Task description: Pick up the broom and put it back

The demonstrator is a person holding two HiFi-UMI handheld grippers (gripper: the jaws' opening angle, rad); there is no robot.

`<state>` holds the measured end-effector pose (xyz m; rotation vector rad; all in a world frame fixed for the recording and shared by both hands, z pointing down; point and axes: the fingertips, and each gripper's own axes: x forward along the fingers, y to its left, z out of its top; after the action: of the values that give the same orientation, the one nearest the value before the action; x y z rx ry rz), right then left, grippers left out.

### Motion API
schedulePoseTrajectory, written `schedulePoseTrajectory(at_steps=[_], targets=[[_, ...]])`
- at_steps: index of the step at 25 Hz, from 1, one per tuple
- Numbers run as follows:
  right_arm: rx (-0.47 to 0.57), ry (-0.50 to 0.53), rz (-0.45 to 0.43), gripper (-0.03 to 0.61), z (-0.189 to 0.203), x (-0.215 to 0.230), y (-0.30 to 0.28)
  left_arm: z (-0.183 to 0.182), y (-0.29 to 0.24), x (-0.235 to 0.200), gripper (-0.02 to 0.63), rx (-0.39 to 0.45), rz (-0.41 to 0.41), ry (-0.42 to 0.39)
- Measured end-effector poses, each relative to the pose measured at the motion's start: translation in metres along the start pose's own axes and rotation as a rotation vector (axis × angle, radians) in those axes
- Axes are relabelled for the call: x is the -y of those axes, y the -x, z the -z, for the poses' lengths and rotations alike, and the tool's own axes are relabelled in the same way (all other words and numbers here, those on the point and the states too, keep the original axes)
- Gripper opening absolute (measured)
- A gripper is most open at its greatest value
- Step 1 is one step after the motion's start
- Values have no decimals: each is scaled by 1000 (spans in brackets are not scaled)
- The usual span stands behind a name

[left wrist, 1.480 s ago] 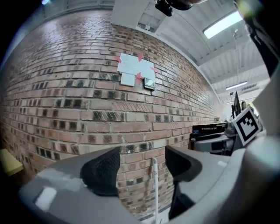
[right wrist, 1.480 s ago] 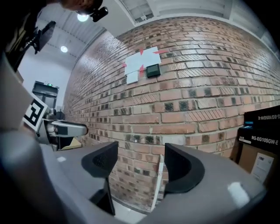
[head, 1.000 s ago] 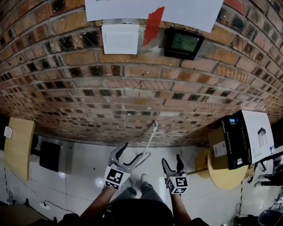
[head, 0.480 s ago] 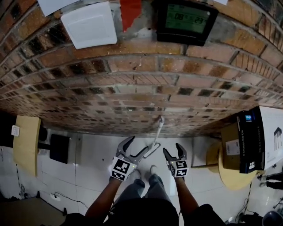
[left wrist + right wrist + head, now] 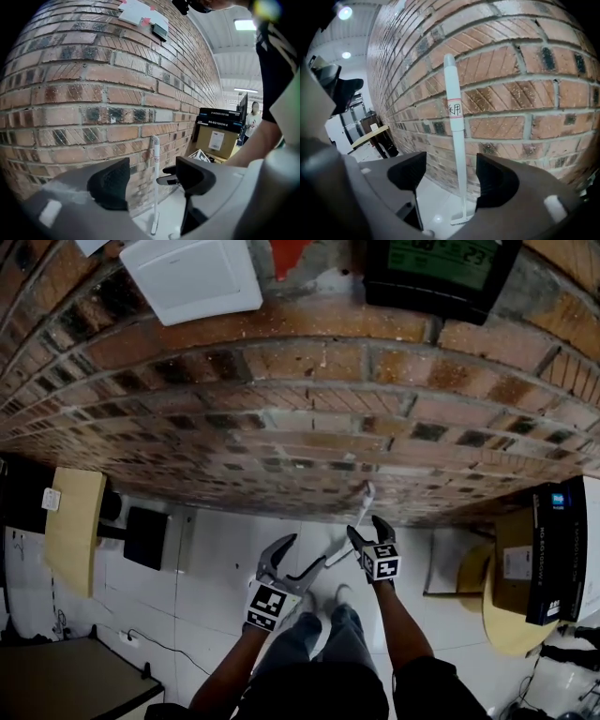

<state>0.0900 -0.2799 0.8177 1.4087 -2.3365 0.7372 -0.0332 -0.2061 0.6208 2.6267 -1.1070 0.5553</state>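
Note:
A broom with a white handle leans upright against the brick wall, its small head on the white floor. In the head view my right gripper is open right at the handle's lower part. From the right gripper view the handle stands just ahead, in line with the gap, and neither pad touches it. My left gripper is open and empty, lower left of the broom. The left gripper view shows the handle further ahead, with the right gripper's fingers beside it.
The brick wall bears a white panel and a dark display. A wooden table and a black box stand at left. Boxes sit on a round table at right.
Both grippers have come down and toward the wall. The right one travelled further and now sits at the broom handle. The head view has drawn closer to the wall.

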Motion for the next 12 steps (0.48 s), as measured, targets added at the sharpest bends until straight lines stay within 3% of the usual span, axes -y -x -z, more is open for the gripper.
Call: schedulePoseTrajectory(at_steps=[4, 12], targets=[[-26, -18, -5, 333, 1, 5, -30, 7, 9, -11, 308, -12, -35, 13], [-51, -38, 14, 247, 2, 13, -53, 14, 26, -25, 308, -7, -76, 33]])
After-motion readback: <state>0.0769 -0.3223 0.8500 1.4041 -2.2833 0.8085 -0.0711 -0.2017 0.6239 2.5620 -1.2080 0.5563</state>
